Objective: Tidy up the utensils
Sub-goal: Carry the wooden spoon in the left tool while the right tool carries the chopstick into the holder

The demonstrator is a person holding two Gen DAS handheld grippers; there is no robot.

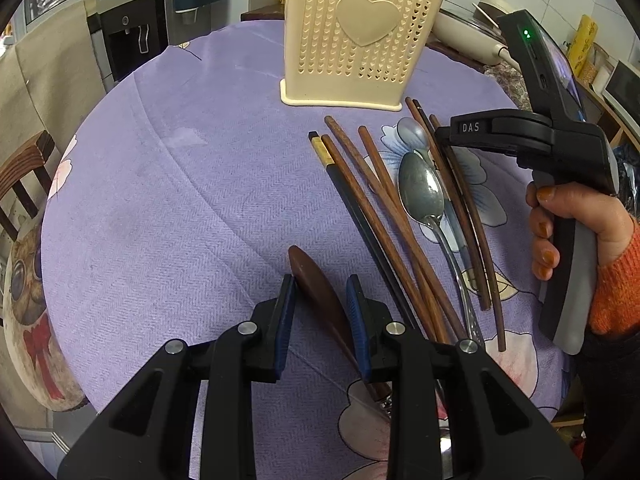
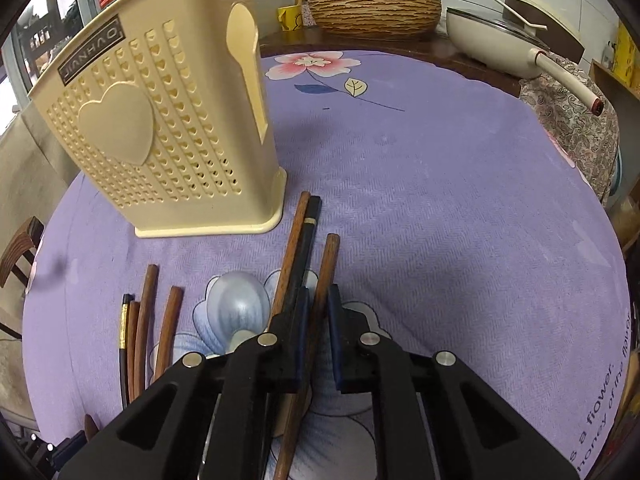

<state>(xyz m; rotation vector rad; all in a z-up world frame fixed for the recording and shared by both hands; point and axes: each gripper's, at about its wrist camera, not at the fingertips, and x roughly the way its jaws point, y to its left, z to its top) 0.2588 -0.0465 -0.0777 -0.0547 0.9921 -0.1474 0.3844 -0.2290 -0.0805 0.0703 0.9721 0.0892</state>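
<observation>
My left gripper (image 1: 320, 280) is shut on a dark wooden spoon (image 1: 304, 260) that lies on the purple tablecloth (image 1: 180, 200). To its right lie several brown chopsticks (image 1: 380, 184), a black chopstick with a gold band (image 1: 344, 184), a metal spoon (image 1: 422, 192) and a pale blue spoon (image 1: 412, 132). A cream perforated utensil holder (image 1: 356, 40) stands upright behind them. In the right wrist view my right gripper (image 2: 319, 290) is shut on one brown chopstick (image 2: 330, 252), beside a black one (image 2: 308, 232) and the pale blue spoon (image 2: 240, 304). The holder (image 2: 160, 132) stands at the left.
A person's hand (image 1: 560, 216) in an orange sleeve holds the right gripper (image 1: 442, 136). A cream pan (image 2: 500, 40) and a wicker basket (image 2: 372, 12) sit on the counter behind the round table. A wooden chair (image 1: 24, 176) and a printed cushion (image 1: 28, 320) are at the left.
</observation>
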